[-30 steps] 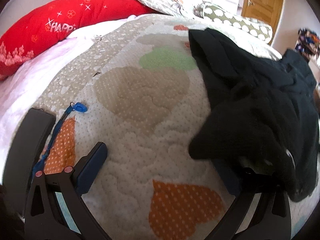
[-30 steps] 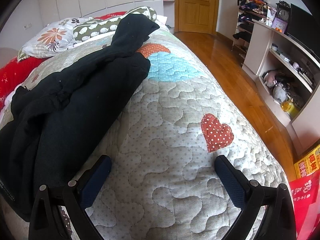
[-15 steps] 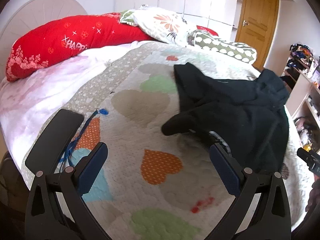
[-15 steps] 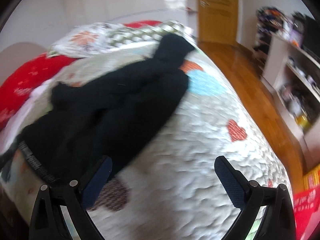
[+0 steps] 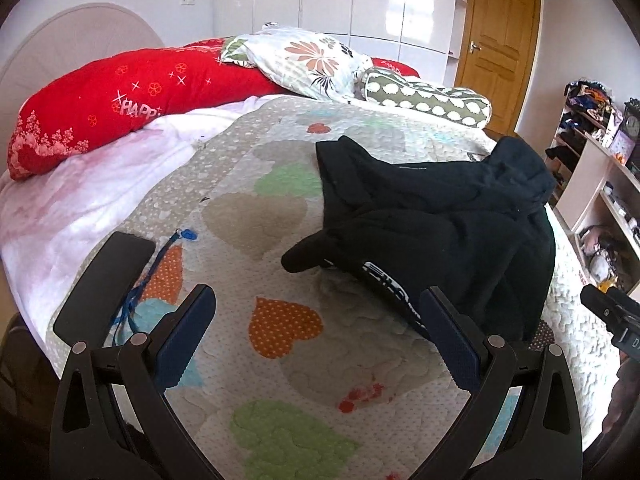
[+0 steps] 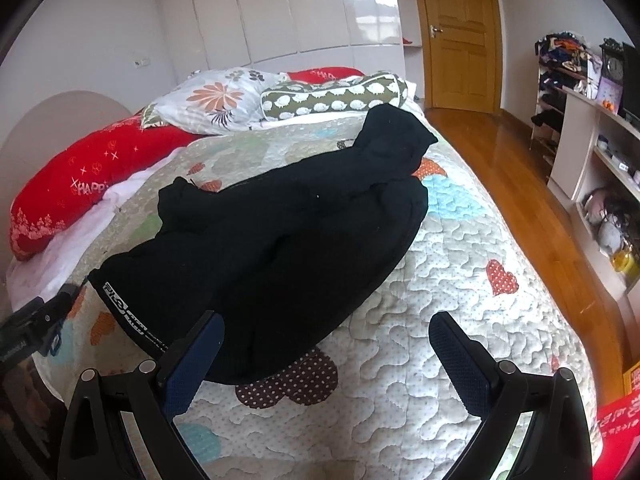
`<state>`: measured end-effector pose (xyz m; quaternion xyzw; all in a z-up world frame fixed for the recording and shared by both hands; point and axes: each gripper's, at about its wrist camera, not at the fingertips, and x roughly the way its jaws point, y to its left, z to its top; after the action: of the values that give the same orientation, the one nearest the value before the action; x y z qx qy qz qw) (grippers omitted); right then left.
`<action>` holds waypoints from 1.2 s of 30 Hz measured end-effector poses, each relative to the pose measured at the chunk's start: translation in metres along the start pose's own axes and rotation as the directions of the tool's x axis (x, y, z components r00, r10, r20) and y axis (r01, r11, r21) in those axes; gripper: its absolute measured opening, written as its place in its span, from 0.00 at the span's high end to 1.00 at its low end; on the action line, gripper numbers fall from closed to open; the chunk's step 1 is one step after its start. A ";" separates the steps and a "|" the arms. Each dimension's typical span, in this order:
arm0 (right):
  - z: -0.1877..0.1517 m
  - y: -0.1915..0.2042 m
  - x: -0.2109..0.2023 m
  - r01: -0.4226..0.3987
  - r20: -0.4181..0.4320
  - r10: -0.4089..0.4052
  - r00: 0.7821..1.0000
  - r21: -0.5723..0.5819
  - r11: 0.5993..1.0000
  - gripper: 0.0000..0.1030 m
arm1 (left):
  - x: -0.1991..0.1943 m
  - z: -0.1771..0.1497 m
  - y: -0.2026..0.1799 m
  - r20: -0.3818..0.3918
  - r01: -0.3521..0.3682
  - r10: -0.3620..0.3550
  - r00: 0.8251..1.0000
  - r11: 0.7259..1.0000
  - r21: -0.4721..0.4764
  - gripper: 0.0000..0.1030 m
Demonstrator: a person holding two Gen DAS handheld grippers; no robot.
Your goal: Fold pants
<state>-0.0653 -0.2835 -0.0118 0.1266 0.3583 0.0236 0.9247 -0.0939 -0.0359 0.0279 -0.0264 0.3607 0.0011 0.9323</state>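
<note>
Left gripper [image 5: 318, 332]: jaws spread wide, nothing between them, pads clear of the fabric. It hangs above the near end of the quilt [image 5: 280, 384], over an orange heart patch. Its right-hand finger [image 5: 448, 336] sits in front of the waistband edge of the pants; contact cannot be told.

Right gripper [image 6: 334, 354]: jaws likewise wide apart and empty. Left-hand finger [image 6: 196, 352] overlaps the near edge of the pants in view; whether it touches is unclear.

Pants [image 6: 280, 240]: black, thick, lying lengthwise down the middle of the bed, rumpled, not flat. Waistband with white lettering [image 6: 128, 316] lies at the near end. Legs run toward the pillows, one bunched and doubled over the other; the far cuff ends near the green patterned bolster [image 6: 332, 96].

Also on the bed: red cushion [image 5: 120, 96], floral pillow [image 5: 304, 60], a black phone [image 5: 104, 284] with a blue lanyard [image 5: 156, 268] on the quilt's left edge.
</note>
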 end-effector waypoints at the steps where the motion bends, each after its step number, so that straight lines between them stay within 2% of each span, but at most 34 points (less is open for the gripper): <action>1: 0.001 0.000 0.001 0.003 0.002 -0.003 1.000 -0.002 1.000 0.00 | 0.000 0.000 -0.001 0.001 -0.002 0.002 1.000 1.000 0.003 0.01; 9: 0.002 -0.001 0.000 -0.009 0.008 0.009 1.000 -0.001 1.000 0.00 | 0.010 0.000 -0.007 -0.011 0.004 -0.004 1.000 1.000 -0.007 0.01; 17: 0.002 -0.012 0.012 -0.002 -0.026 0.003 1.000 0.007 1.000 0.00 | 0.027 0.001 -0.004 -0.028 0.015 -0.016 0.999 0.999 -0.036 0.01; 21: 0.003 -0.021 0.024 0.004 -0.046 -0.003 0.999 0.021 1.000 0.00 | 0.040 0.002 0.004 -0.052 0.056 -0.062 0.997 0.992 -0.109 0.01; 28: 0.011 -0.046 0.051 0.027 -0.074 -0.022 0.997 0.063 0.998 0.00 | 0.072 0.008 -0.007 -0.102 0.162 -0.183 0.978 0.970 -0.182 0.01; 32: 0.027 -0.073 0.077 0.043 -0.093 -0.031 0.995 0.136 0.990 0.01 | 0.094 0.018 -0.014 -0.115 0.166 -0.192 0.975 0.965 -0.201 0.01; 34: 0.036 -0.085 0.091 0.035 -0.089 -0.020 0.996 0.170 0.985 0.04 | 0.104 0.022 -0.016 -0.134 0.167 -0.196 0.971 0.965 -0.203 0.03; 35: 0.040 -0.088 0.098 0.028 -0.093 -0.011 0.996 0.179 0.983 0.12 | 0.108 0.023 -0.015 -0.143 0.161 -0.192 0.971 0.966 -0.202 0.08; 36: 0.046 -0.092 0.111 0.021 -0.108 -0.001 0.994 0.184 0.983 0.25 | 0.113 0.024 -0.015 -0.154 0.153 -0.185 0.971 0.968 -0.201 0.13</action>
<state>0.0429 -0.3672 -0.0750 0.2084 0.4088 -0.0080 0.8885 0.0058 -0.0513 -0.0297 -0.1450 0.4342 -0.0470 0.8878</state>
